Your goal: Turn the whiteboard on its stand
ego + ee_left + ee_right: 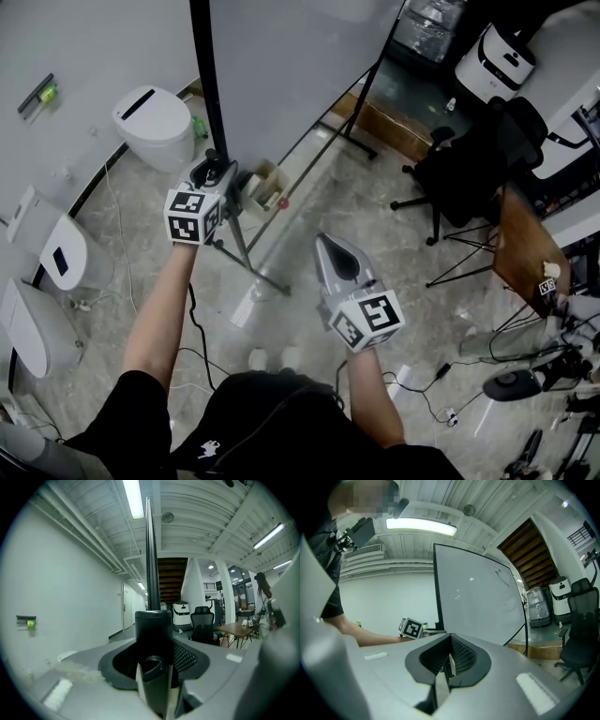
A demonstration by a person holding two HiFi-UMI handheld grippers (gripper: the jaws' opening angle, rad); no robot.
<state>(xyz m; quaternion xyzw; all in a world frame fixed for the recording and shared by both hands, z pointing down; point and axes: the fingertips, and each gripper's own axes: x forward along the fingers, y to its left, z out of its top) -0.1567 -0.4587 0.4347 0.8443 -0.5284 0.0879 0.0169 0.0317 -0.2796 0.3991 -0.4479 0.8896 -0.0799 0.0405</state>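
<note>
The whiteboard (291, 66) stands tall on its black stand, its surface blank, with a black frame post (208, 84) on its left edge. My left gripper (214, 169) is at that post, low down, its jaws closed around it. In the left gripper view the black post (153, 630) fills the gap between the jaws and the board's edge (149, 550) rises straight up. My right gripper (330, 246) hangs free in front of the board, shut and empty. The right gripper view shows the whiteboard (478, 597) and the left gripper's marker cube (411, 628).
The stand's legs (253, 267) spread over the floor near my feet. A white toilet (155, 125) stands at the left wall, with more white units below it. A black office chair (469, 169) and a wooden table (525, 248) are at the right. Cables (197, 328) trail across the floor.
</note>
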